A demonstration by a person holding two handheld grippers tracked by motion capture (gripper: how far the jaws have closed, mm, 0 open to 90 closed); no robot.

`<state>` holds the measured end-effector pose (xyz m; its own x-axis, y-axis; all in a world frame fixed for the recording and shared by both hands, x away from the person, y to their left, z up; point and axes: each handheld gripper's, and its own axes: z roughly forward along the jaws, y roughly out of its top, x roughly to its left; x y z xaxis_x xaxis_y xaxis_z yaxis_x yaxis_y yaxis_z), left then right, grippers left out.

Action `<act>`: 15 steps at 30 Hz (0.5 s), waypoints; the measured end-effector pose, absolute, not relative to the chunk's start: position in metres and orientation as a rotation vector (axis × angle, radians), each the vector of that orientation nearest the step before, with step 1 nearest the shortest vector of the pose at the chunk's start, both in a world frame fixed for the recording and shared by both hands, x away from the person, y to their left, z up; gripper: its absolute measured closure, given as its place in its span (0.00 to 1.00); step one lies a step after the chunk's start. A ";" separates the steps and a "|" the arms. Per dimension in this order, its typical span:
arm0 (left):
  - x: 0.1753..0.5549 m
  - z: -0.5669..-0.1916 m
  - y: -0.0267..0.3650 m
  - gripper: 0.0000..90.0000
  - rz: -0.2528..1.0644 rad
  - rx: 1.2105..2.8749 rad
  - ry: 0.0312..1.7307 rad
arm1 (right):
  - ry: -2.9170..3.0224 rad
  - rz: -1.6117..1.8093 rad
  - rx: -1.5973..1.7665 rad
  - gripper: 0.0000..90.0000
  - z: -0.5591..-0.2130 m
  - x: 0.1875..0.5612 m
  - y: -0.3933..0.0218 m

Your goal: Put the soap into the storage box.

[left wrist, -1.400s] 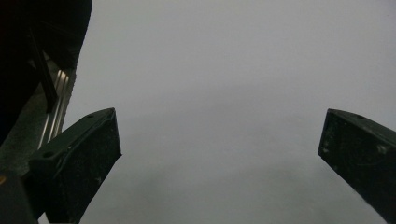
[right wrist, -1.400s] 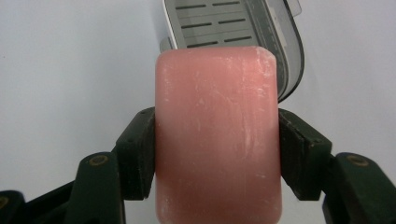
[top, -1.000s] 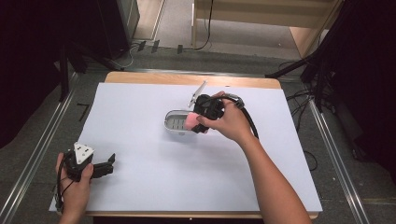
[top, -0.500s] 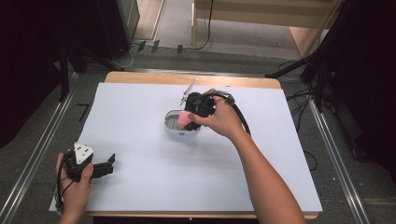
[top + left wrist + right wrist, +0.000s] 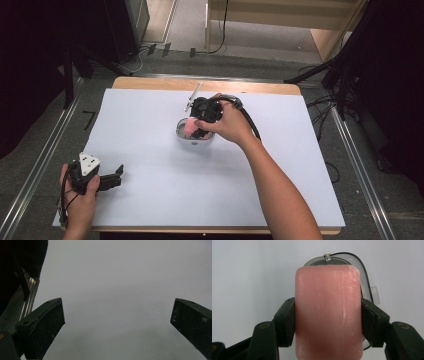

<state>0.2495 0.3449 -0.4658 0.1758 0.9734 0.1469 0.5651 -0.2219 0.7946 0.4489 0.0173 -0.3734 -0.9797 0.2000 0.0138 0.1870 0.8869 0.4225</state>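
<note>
Nearest, the left gripper (image 5: 112, 178) rests at the near left of the white table sheet (image 5: 150, 200), its jaws spread wide with nothing between them. Farther in, at the middle of the sheet, the right gripper (image 5: 328, 322) is clamped on a pink soap bar (image 5: 328, 312), pads pressing both long sides, right over an oval soap dish (image 5: 194, 139).

What could go wrong: the bar looks smooth and rounded, so it may slide or twist in the pads. Released off-centre, it could catch the rim and tip the light dish, or land on the sheet. A thin clear part, perhaps a lid (image 5: 364, 282), stands at the dish's far edge and could be knocked.

Hard to tell: whether the bar already touches the dish. The hand hides most of the dish in the high view, and the bar covers it in the right gripper view.
</note>
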 end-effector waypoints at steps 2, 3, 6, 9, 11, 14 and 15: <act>0.250 -0.466 0.345 0.00 0.897 1.870 1.445 | 3.021 0.674 0.300 0.43 -0.374 0.450 0.018; 0.249 -0.466 0.345 0.00 0.896 1.869 1.447 | 3.028 0.666 0.300 0.43 -0.376 0.452 0.020; 0.250 -0.466 0.345 0.00 0.896 1.866 1.446 | 3.024 0.661 0.303 0.43 -0.378 0.455 0.022; 0.250 -0.466 0.345 0.00 0.895 1.867 1.446 | 3.024 0.659 0.294 0.43 -0.380 0.457 0.023; 0.250 -0.466 0.345 0.00 0.894 1.867 1.446 | 3.031 0.661 0.302 0.43 -0.382 0.460 0.024; 0.250 -0.466 0.345 0.00 0.893 1.865 1.445 | 3.035 0.661 0.304 0.43 -0.384 0.462 0.025; 0.250 -0.466 0.345 0.00 0.894 1.866 1.444 | 3.032 0.662 0.300 0.43 -0.384 0.464 0.024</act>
<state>0.2496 0.3454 -0.4658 0.1778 0.9735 0.1436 0.5628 -0.2203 0.7967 0.4636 0.0244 -0.3840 -0.9812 0.1921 0.0177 0.1820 0.8912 0.4155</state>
